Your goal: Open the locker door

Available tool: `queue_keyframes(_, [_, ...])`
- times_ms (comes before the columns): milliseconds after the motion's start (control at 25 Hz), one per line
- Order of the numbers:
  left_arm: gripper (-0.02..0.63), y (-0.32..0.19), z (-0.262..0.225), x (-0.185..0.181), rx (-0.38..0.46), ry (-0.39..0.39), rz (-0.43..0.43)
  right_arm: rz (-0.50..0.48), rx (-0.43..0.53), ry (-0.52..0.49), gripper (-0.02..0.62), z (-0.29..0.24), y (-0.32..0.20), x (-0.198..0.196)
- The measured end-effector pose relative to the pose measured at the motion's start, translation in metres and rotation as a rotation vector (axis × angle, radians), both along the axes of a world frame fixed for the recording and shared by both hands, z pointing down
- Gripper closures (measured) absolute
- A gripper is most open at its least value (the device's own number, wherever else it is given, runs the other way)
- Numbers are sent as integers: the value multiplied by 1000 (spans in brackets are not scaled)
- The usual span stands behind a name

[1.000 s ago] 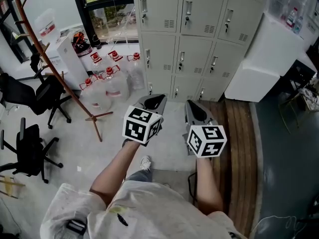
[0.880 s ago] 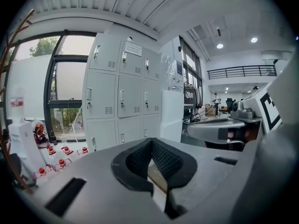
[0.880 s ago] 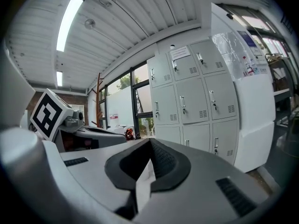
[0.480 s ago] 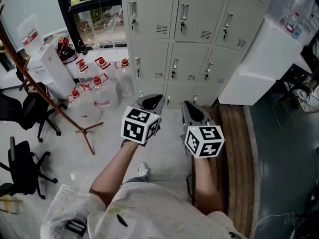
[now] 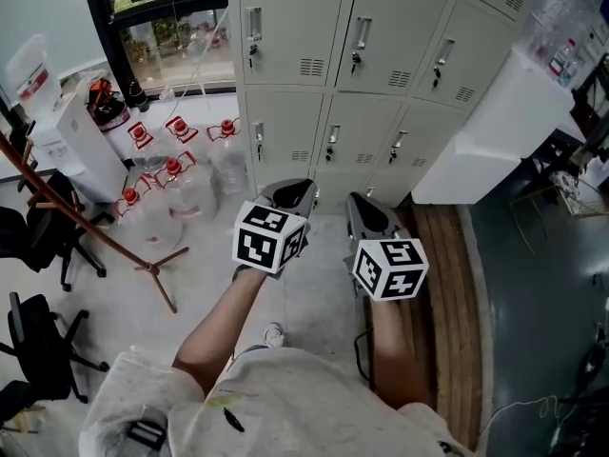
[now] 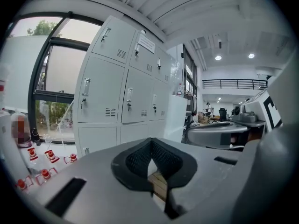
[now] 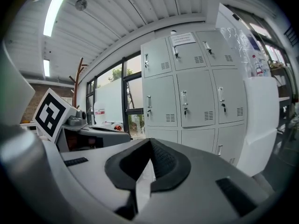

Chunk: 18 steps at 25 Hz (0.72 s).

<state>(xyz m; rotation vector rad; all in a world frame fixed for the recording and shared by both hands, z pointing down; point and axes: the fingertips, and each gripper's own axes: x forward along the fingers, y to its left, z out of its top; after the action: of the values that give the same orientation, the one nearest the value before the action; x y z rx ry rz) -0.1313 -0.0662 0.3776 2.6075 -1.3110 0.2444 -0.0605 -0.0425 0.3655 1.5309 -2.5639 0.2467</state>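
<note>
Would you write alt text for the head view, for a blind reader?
A person holds the left tool and right tool side by side, pointing toward a bank of closed grey lockers. Red-capped water jugs stand left, near a window.

The floor [image 5: 124,303] is pale grey and speckled on the left. A strip of wooden boards [image 5: 447,284] runs along its right side, with a dark smooth surface [image 5: 533,312] beyond that. The lockers [image 5: 333,84] stand on the pale part at the far side. Just left of them is a cluster of clear jugs [image 5: 181,179] with red caps, and a white dispenser [image 5: 81,146] stands beside the jugs. A wooden stand [image 5: 157,269] has its feet planted near the jugs. Two black wheeled chairs [image 5: 38,346] sit at the left edge. A white cabinet [image 5: 485,141] stands right of the lockers, at the head of the boards.
</note>
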Motion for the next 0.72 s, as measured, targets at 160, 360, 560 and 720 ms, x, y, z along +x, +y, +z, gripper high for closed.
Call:
queue_keyframes(160, [600,-16,0,-15,0,10,22,13,-6,-9,600,-3,-20,-19])
queue_keyframes(360, [600,-34,3,-32,-7,15,43,16,-8,-15,600,-4,-39,-42])
queue_keyframes(560, [600,-52,6,-35,-4,22,61,30,0,-13,600,-4,-55,-47])
queue_keyframes(720, [600,-63,8,-27,-2,19,81,46,13,-25,600,-5,-66,-40])
